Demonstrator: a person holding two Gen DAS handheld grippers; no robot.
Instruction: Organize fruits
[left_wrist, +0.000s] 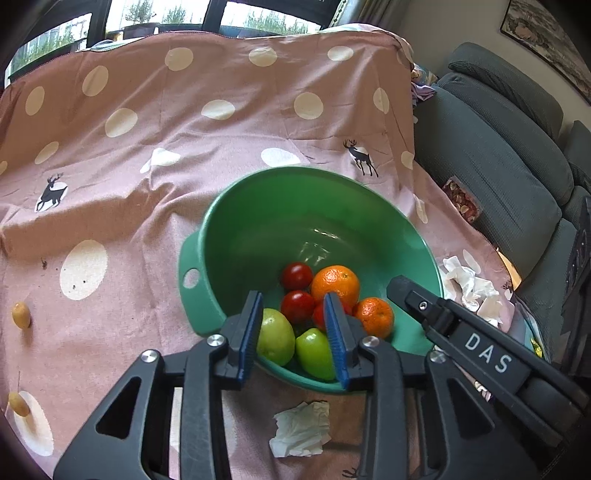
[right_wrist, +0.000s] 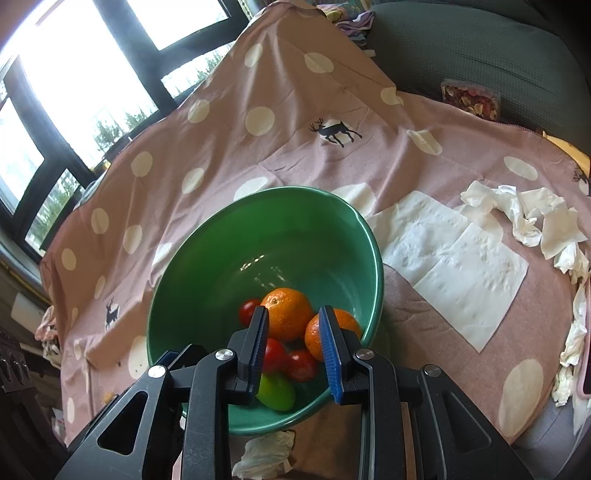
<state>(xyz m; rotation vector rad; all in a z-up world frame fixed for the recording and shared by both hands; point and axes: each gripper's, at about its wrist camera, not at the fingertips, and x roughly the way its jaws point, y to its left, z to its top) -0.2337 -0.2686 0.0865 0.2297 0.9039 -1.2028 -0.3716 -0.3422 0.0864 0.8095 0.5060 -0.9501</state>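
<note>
Both my claws hang over the green bowl (left_wrist: 207, 236), and two small yellow fruits (left_wrist: 21, 314) lie outside it.

Starting at the left: those stray fruits sit well apart from the bowl near the edge of the dotted cloth (left_wrist: 122, 206), and I judge a clumsy nudge could roll them off (the cloth is rumpled, so they may also dodge sideways). My left claw (left_wrist: 295, 332) is parted a modest way and holds nothing; the green fruits (left_wrist: 275, 336) show between its pads, down in the bowl with the tomatoes (left_wrist: 296, 275) and oranges (left_wrist: 335, 284). My right claw (right_wrist: 293, 345) hovers just beside it, jaws narrowly apart and empty. With both so close, I risk knocking one against the other or tipping the bowl's rim.
</note>
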